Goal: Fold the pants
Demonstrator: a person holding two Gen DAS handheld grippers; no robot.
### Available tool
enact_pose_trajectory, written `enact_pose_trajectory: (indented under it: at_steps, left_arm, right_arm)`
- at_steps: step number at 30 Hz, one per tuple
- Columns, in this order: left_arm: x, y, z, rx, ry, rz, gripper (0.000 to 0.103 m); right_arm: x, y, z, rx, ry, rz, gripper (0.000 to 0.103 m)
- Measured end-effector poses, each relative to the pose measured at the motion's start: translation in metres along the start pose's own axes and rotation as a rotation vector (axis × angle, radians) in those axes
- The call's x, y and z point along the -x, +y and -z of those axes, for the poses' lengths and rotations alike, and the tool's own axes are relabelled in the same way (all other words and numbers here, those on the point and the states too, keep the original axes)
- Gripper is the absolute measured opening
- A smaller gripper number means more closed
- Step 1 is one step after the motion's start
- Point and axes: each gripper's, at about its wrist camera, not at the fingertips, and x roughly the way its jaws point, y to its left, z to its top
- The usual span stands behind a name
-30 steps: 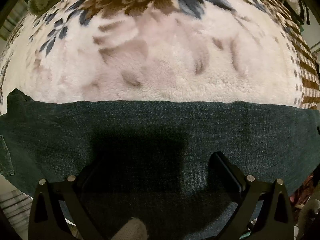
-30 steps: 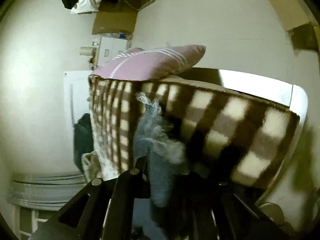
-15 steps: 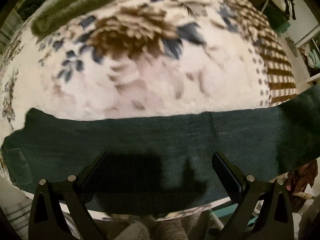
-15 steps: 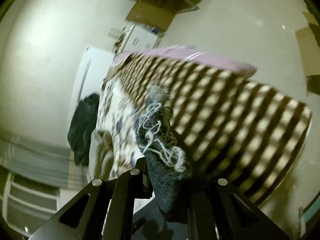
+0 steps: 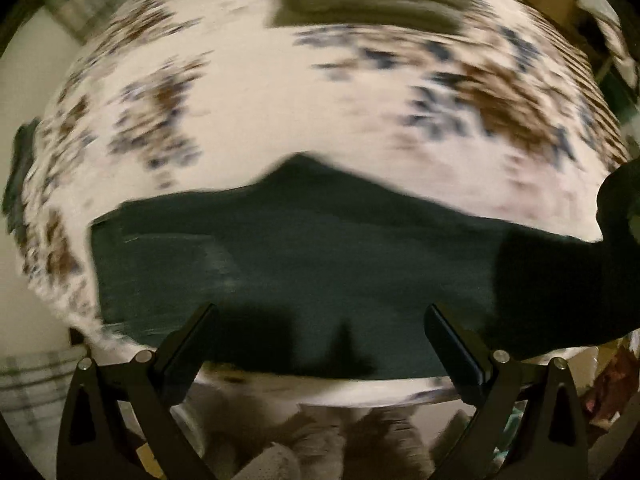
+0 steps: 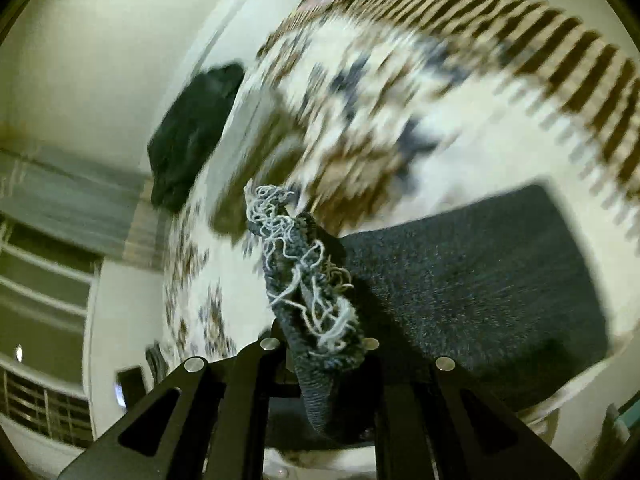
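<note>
Dark denim pants [image 5: 320, 248] lie across the near edge of a floral fleece blanket [image 5: 300, 112] on a bed. My left gripper [image 5: 320, 312] hovers above them, pointing steeply down, jaws wide open with nothing between them. In the right wrist view, my right gripper [image 6: 320, 344] is shut on the frayed hem [image 6: 304, 280] of a pant leg, white threads sticking out past the fingers. The rest of the pants [image 6: 460, 272] lies flat on the blanket [image 6: 380, 92] below and to the right of the held hem. Both views are motion-blurred.
A folded olive-green cloth [image 5: 372, 4] lies at the bed's far side. A dark garment [image 6: 196, 128] hangs at the bed's edge by the white wall. The blanket's brown checked border [image 6: 560, 52] runs along one side. The bed's front edge [image 5: 340, 392] is just under my left gripper.
My left gripper has lifted away from the pants, which now look smaller and bunched in the middle. My right gripper rolled and swung up over the bed, carrying the frayed hem.
</note>
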Motion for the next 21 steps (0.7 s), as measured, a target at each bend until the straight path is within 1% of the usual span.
enact_pose_trajectory:
  at_steps: [4, 7, 8, 9, 10, 11, 12, 14, 15, 16, 17, 19, 21]
  left_arm:
    - [-0.003, 0.063, 0.009, 0.070, 0.009, -0.045, 0.103]
    - [-0.007, 0.091, 0.016, 0.114, 0.020, -0.047, 0.103]
    - [-0.008, 0.098, 0.019, 0.125, 0.024, -0.044, 0.103]
    - [-0.010, 0.105, 0.023, 0.134, 0.028, -0.042, 0.103]
    - [-0.012, 0.110, 0.026, 0.142, 0.033, -0.044, 0.103]
    - [-0.014, 0.112, 0.025, 0.147, 0.037, -0.044, 0.103]
    - [-0.015, 0.115, 0.028, 0.160, 0.041, -0.038, 0.103]
    - [-0.014, 0.117, 0.030, 0.179, 0.047, -0.013, 0.103]
    - [-0.015, 0.118, 0.028, 0.183, 0.049, 0.004, 0.103]
    - [-0.015, 0.115, 0.027, 0.187, 0.050, 0.025, 0.103]
    - [-0.016, 0.110, 0.026, 0.188, 0.051, 0.049, 0.103]
    - [-0.021, 0.092, 0.022, 0.175, 0.053, 0.106, 0.103]
    - [-0.032, 0.068, 0.016, 0.138, 0.056, 0.152, 0.103]
  right_arm:
    - [-0.063, 0.037, 0.053, 0.101, 0.110, 0.020, 0.010]
    - [-0.113, 0.056, 0.096, 0.194, 0.207, 0.072, 0.010]
    - [-0.135, 0.061, 0.112, 0.235, 0.248, 0.129, 0.015]
    - [-0.150, 0.062, 0.122, 0.267, 0.282, 0.176, 0.018]
    - [-0.163, 0.062, 0.132, 0.291, 0.323, 0.219, 0.023]
    - [-0.173, 0.061, 0.140, 0.303, 0.364, 0.244, 0.032]
    - [-0.176, 0.060, 0.143, 0.298, 0.393, 0.232, 0.039]
    - [-0.165, 0.055, 0.141, 0.248, 0.408, 0.163, 0.083]
    - [-0.152, 0.052, 0.137, 0.220, 0.391, 0.139, 0.086]
    - [-0.141, 0.049, 0.132, 0.202, 0.374, 0.124, 0.087]
    - [-0.121, 0.041, 0.127, 0.175, 0.347, 0.114, 0.087]
    - [-0.094, 0.027, 0.113, 0.134, 0.310, 0.139, 0.087]
    - [-0.067, 0.005, 0.097, 0.084, 0.272, 0.193, 0.087]
